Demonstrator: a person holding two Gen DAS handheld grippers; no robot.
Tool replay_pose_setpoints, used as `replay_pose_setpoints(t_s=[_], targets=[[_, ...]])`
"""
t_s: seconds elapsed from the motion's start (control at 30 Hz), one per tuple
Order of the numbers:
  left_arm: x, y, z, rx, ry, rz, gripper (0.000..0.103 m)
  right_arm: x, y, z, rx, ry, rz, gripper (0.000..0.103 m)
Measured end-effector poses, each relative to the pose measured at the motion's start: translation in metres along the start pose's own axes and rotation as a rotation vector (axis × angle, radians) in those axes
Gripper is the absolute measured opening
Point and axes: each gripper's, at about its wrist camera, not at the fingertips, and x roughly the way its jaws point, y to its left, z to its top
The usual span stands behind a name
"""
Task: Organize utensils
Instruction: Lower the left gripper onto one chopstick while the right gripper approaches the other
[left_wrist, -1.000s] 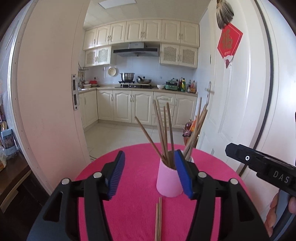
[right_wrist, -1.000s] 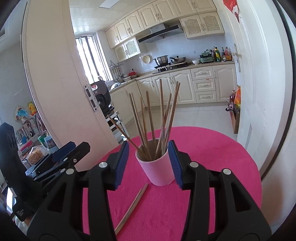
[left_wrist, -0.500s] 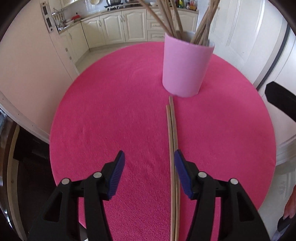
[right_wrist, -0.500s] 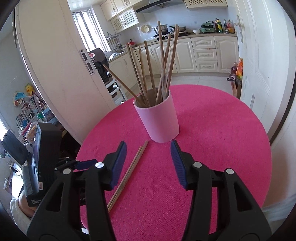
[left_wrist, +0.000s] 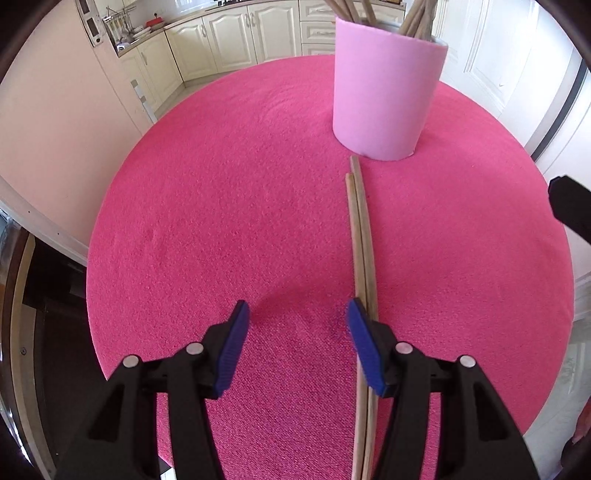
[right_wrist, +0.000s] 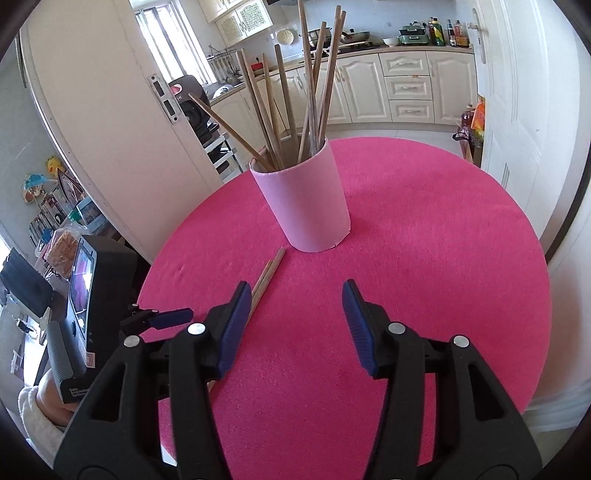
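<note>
Chopsticks (left_wrist: 360, 240), a loose pair lying side by side on the round pink tablecloth (left_wrist: 221, 221), point at the base of the pink holder (left_wrist: 384, 92), their tips just short of it. Left gripper (left_wrist: 297, 317) hangs over the cloth with jaws apart and nothing between them; the pair runs under its right finger. Right gripper (right_wrist: 293, 299) has just been opening, nothing between its jaws, the pair passing under its left finger. More chopsticks (right_wrist: 295, 92) stand in the holder

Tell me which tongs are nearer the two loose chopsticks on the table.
Left. The left tongs hover right beside the loose chopsticks, one pad over them. The right tongs hang farther off, pair passing their left.
</note>
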Motion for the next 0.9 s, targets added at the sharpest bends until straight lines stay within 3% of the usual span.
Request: replay_pose_setpoints(t_s=[0.23,0.53,0.9], targets=[[-0.005,-0.01,0.003,0.03,0.008,0.015,0.055,0.01,-0.007,-0.002,0.016,0.02,0.004,0.051],[-0.02,-0.014,0.009,0.027,-0.024,-0.026,0.055,0.016,-0.015,-0.002,0.033,0.032,0.0,0.052],[-0.01,-0.01,0.016,0.017,-0.009,-0.021,0.055,0.019,-0.019,-0.005,0.04,0.042,-0.006,0.052]])
